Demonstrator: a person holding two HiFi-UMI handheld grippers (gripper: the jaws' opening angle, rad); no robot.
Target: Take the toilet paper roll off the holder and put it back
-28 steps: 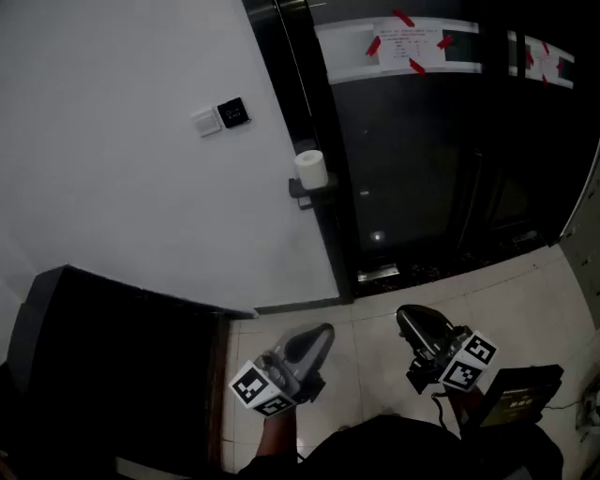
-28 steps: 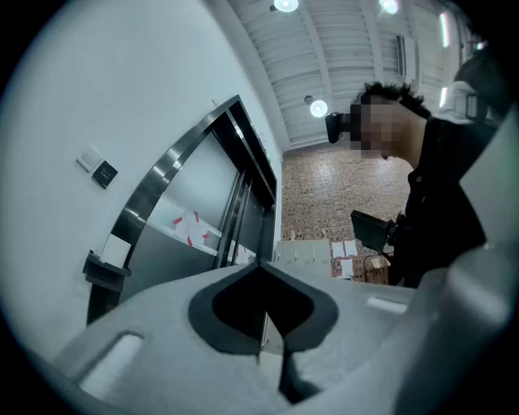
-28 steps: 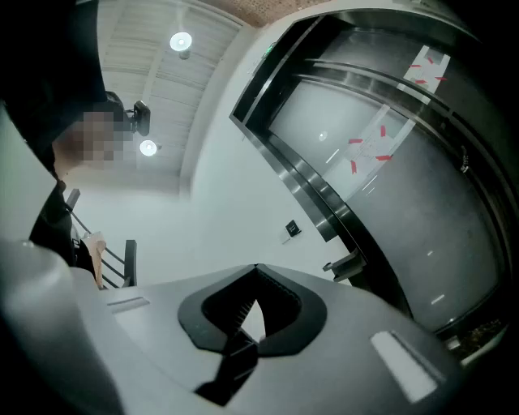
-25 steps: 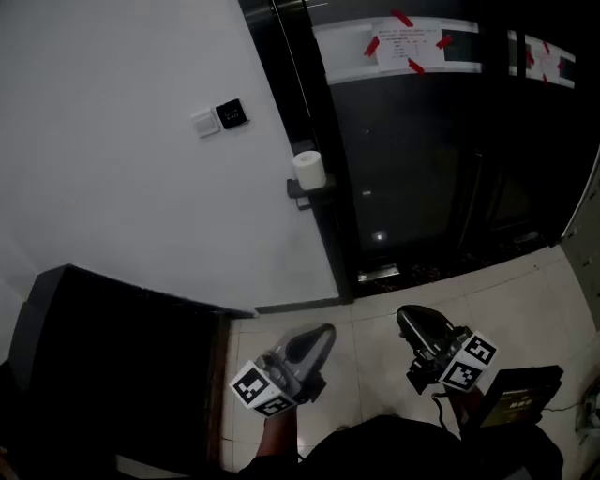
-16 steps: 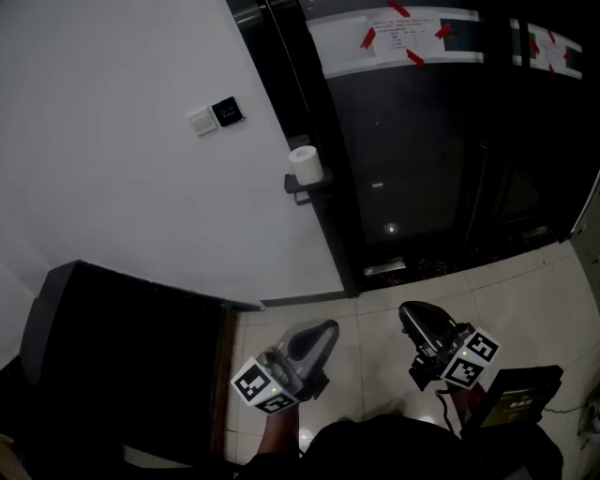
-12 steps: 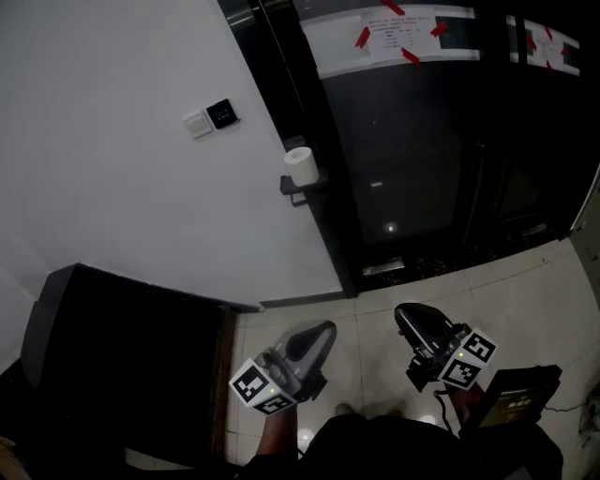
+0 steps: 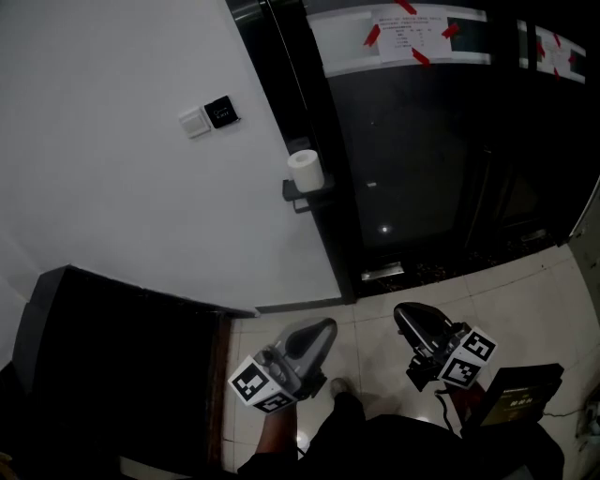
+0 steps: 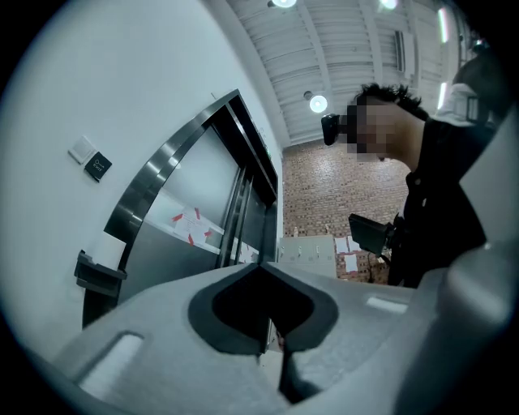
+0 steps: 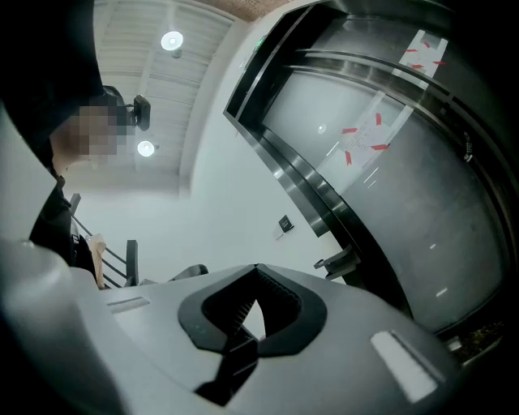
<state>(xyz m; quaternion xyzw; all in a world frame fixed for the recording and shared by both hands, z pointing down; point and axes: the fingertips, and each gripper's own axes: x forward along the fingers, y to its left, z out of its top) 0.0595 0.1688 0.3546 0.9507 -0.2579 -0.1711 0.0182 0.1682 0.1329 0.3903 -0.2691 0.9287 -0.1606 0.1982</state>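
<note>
**Room.** A white wall (image 7: 122, 187) fills the left side of the head view. It meets a black door frame (image 7: 309, 122) that borders a dark, glossy door panel (image 7: 422, 159). A white switch plate (image 7: 195, 123) and a black control panel (image 7: 220, 112) sit side by side on the wall. A paper notice (image 7: 412, 26) is fixed near the top of the door panel with strips of red tape (image 7: 373, 35). The left gripper view shows round ceiling lights (image 8: 318, 103) and a brick wall (image 8: 324, 194) further back.

**Surface.** The floor (image 7: 375, 323) is laid with pale glossy tiles. A dark box-shaped unit (image 7: 112, 356) stands against the wall at lower left. A smaller dark box (image 7: 514, 398) lies at lower right.

**Task item.** The toilet paper roll (image 7: 305, 170) stands on the holder (image 7: 302, 193). The holder is a small dark bracket mounted where the wall meets the door frame. The roll is well apart from both claws.

**Claws.** The left claw (image 7: 317, 334) hangs low over the floor tiles and points toward the wall base. Its jaws are together with nothing between them. The right claw (image 7: 410, 316) hangs beside it, nearer the door. Its jaws are also fully closed and empty. Neither claw touches the roll or the holder.
</note>
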